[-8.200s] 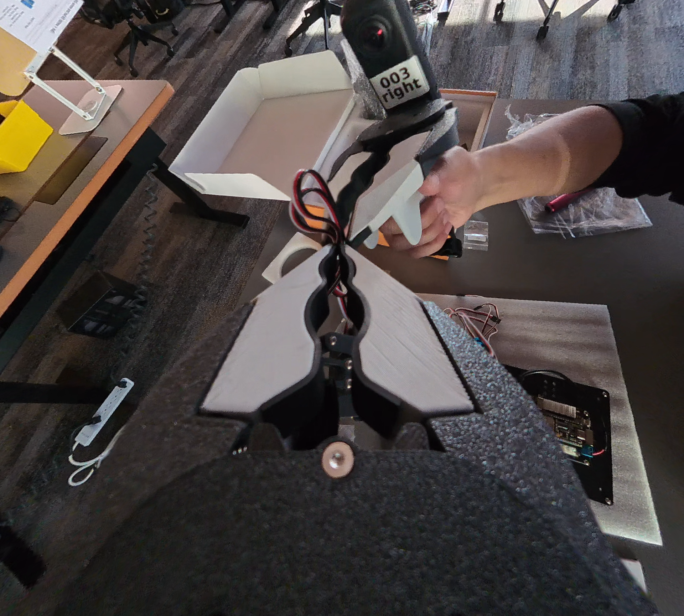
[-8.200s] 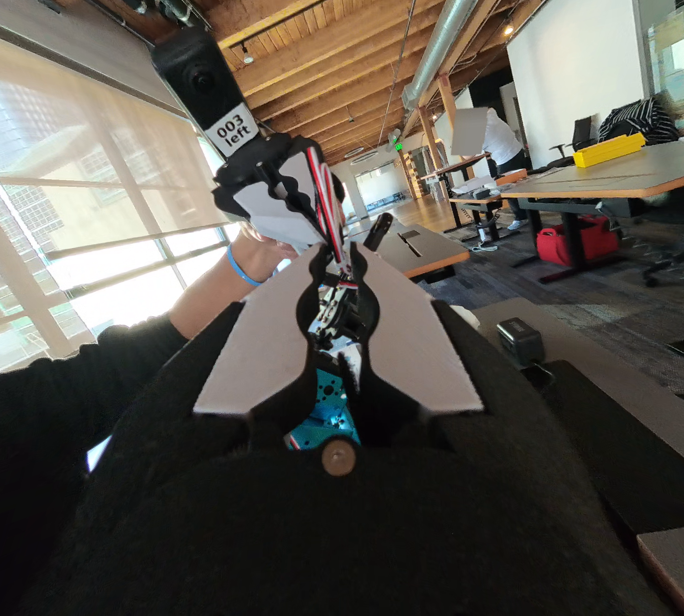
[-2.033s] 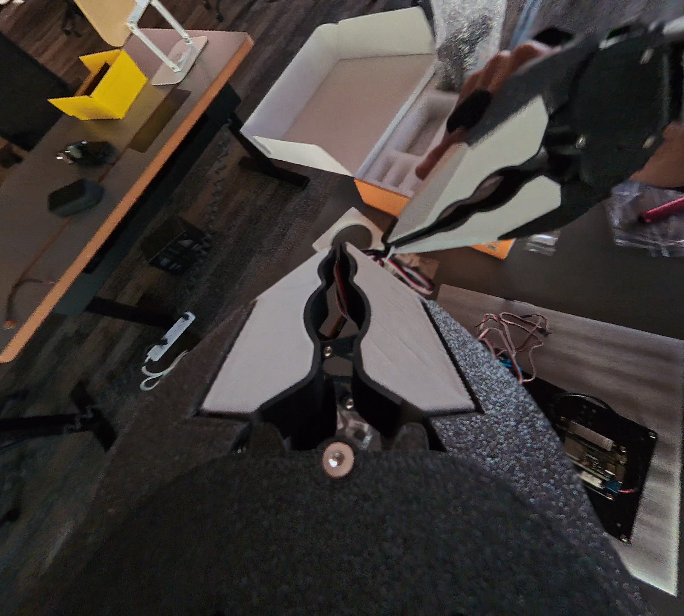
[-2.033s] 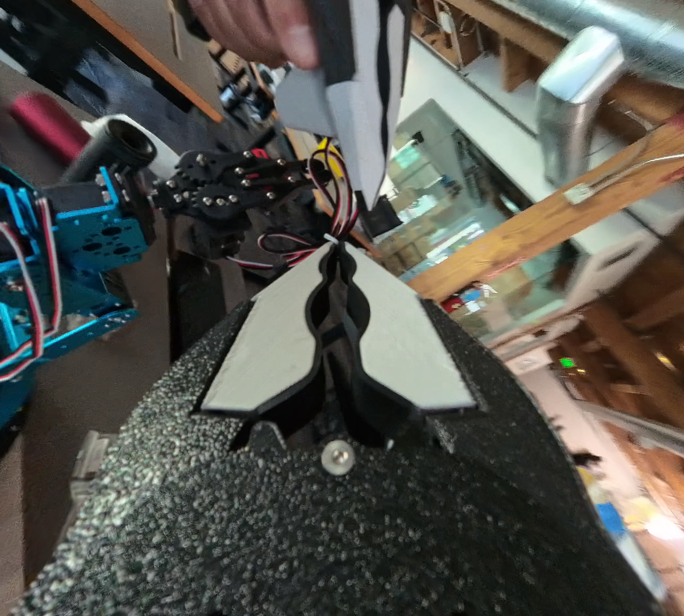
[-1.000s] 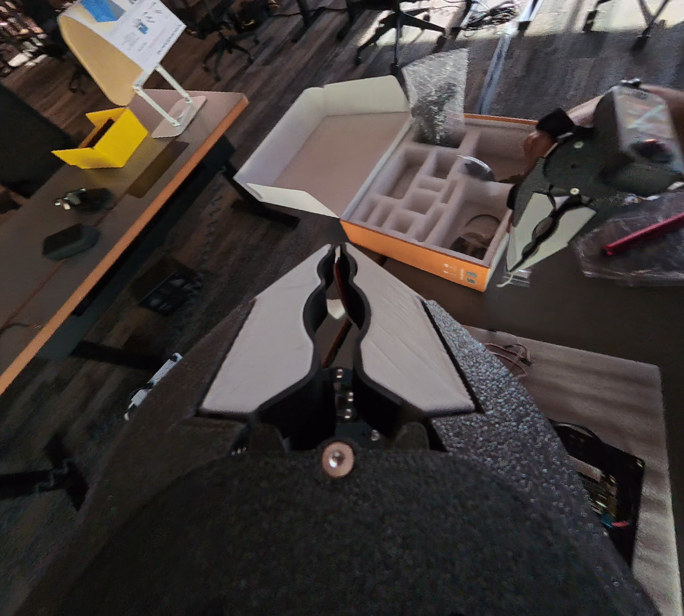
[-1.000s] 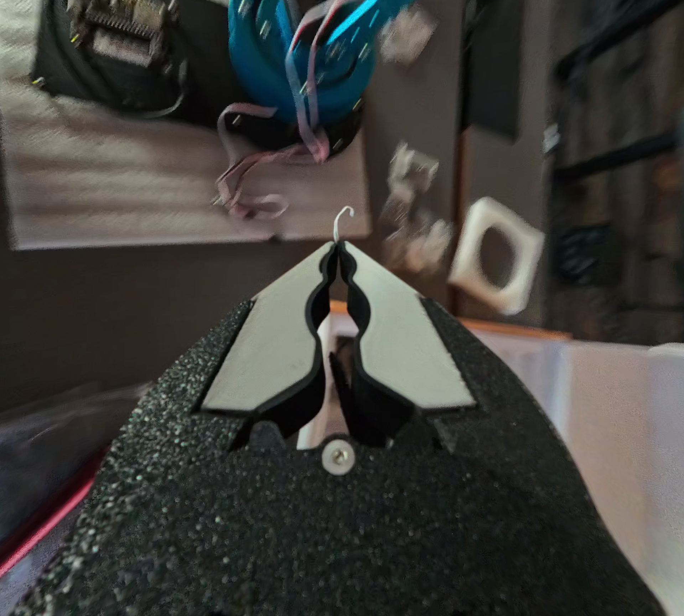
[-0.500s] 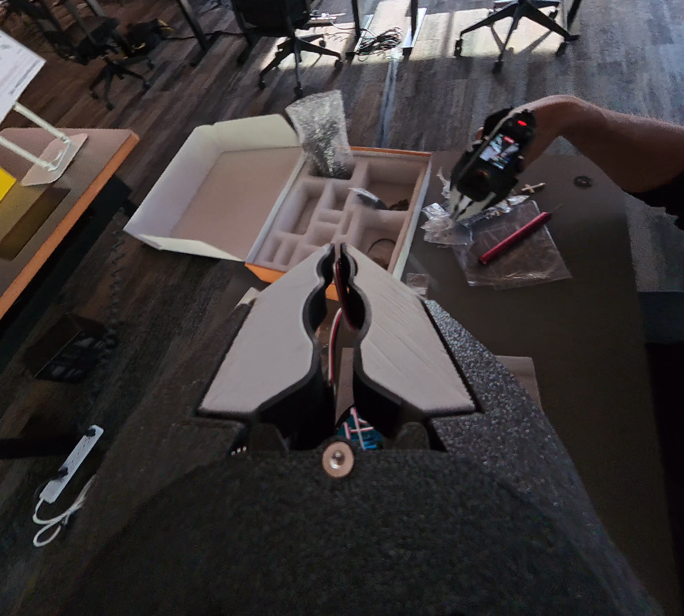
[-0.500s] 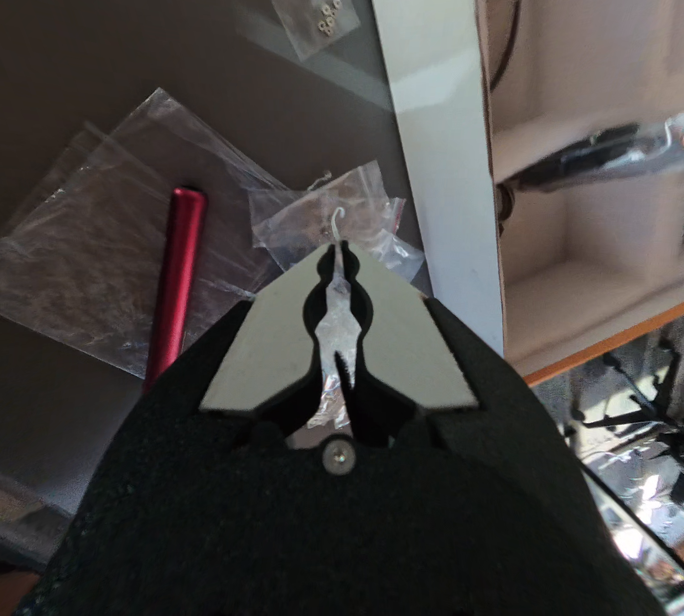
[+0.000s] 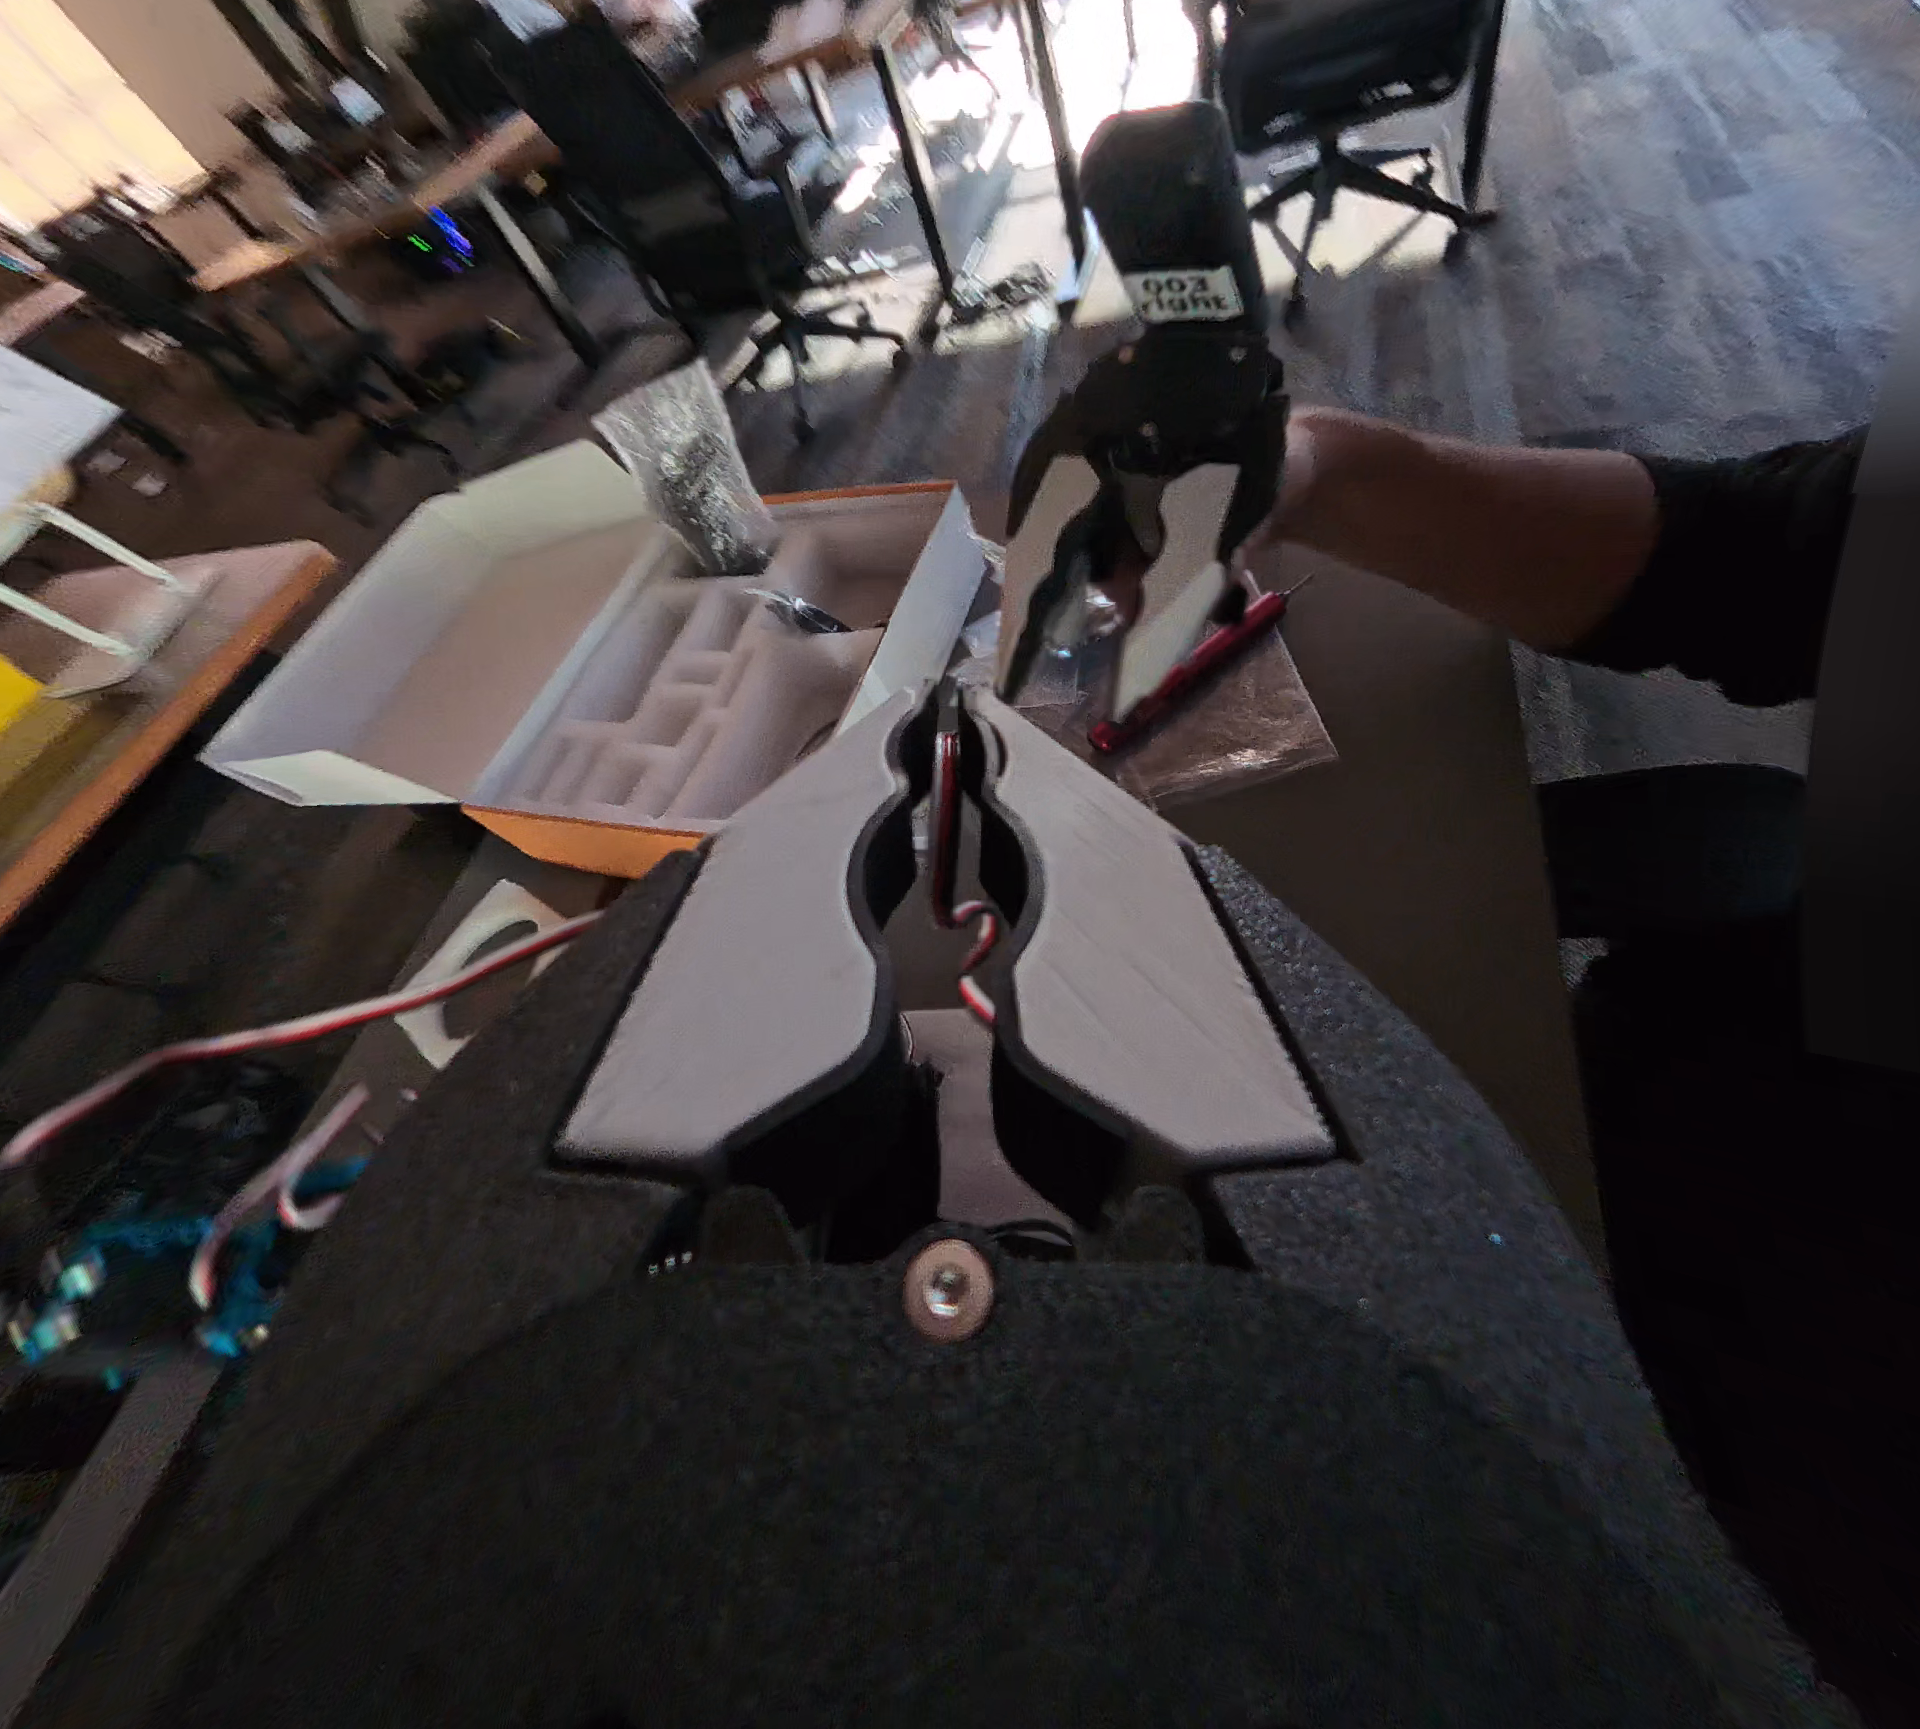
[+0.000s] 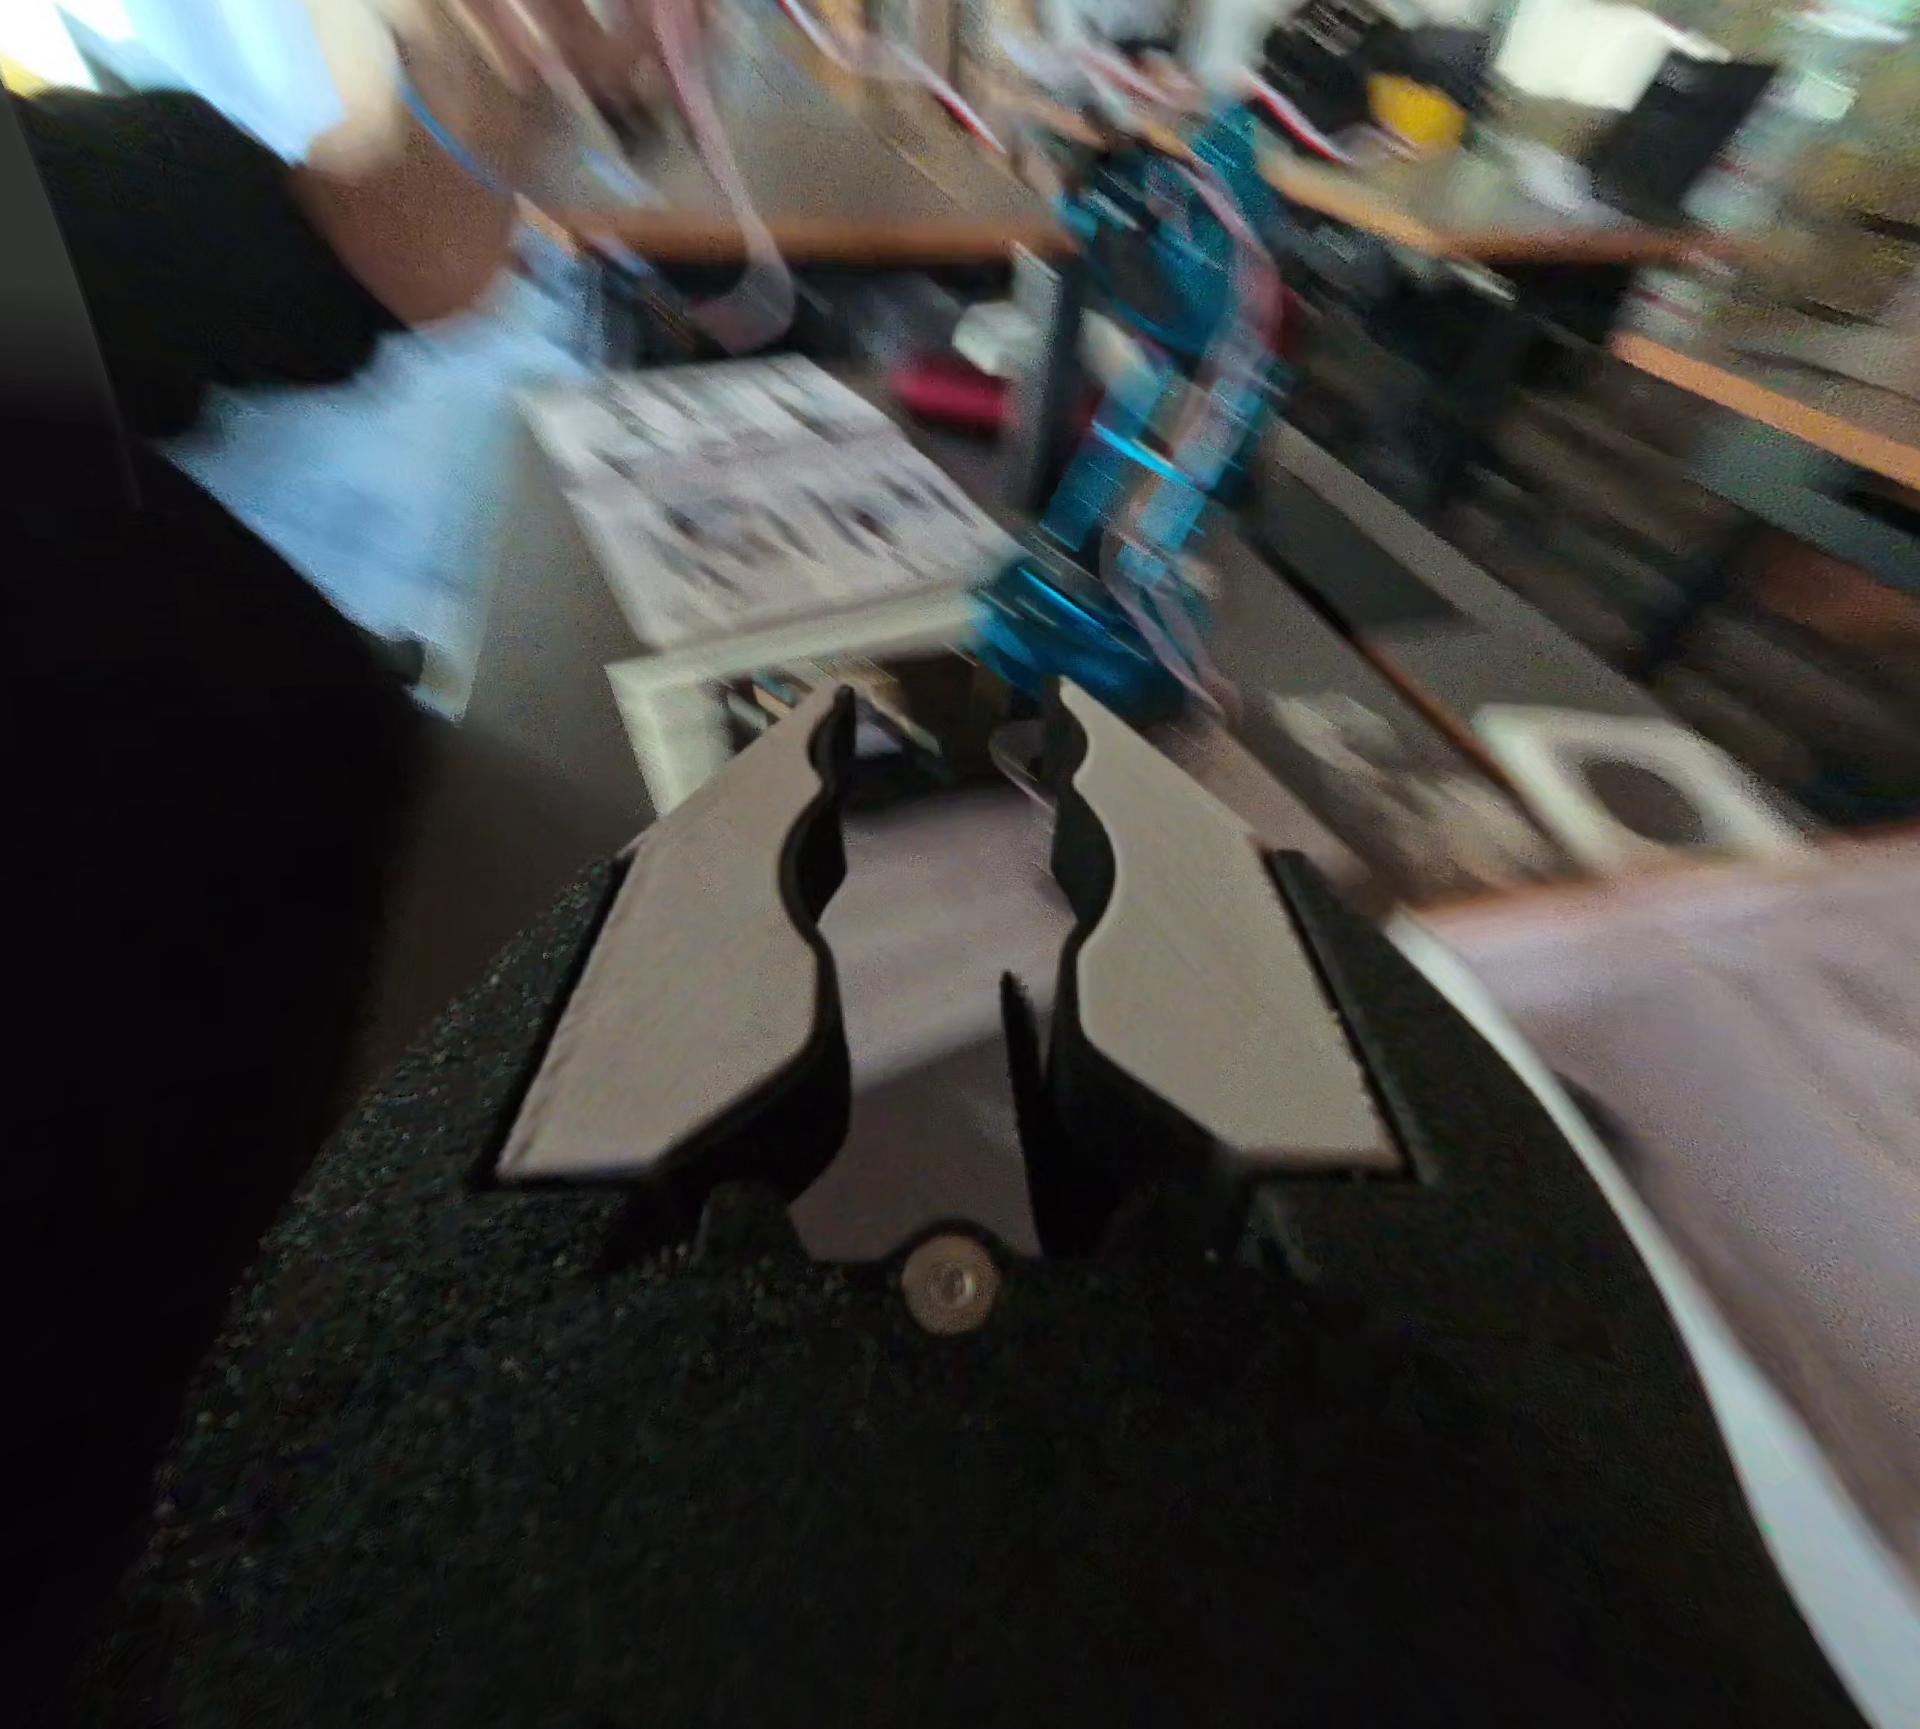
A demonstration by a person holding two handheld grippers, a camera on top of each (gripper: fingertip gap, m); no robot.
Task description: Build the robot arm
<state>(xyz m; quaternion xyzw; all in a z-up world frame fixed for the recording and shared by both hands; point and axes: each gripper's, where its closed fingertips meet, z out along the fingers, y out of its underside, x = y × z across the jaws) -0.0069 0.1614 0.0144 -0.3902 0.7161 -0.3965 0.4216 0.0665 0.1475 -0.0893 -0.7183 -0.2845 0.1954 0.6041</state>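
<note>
The left gripper (image 9: 951,700) is clenched on a red, white and black wire (image 9: 943,806), which is pinched at the fingertips and trails down and left past the fingers toward a blurred blue frame (image 9: 156,1264) at the lower left edge. Just beyond the tips, an open box (image 9: 416,640) with an orange base and a white foam insert is seen at the table's (image 9: 1403,848) left edge; its lid lies folded out past that edge. A bubble-wrap bag (image 9: 686,474) stands upright in the box's far corner.

The right gripper (image 9: 1117,661) is seen in the left wrist view with its fingers spread and nothing between them, held by a hand (image 9: 1309,484) above clear bags (image 9: 1226,734) and a red tool (image 9: 1184,671) just right of the box. Bare table surface is seen to the right of the bags.

The right wrist view is heavily blurred. Its gripper (image 10: 951,708) is confirmed released. A blue frame (image 10: 1132,453) with wires stands ahead of the tips, a printed sheet (image 10: 748,484) lies to its left, and a white foam ring (image 10: 1621,775) lies to the right. Whether the frame touches the sheet cannot be told.
</note>
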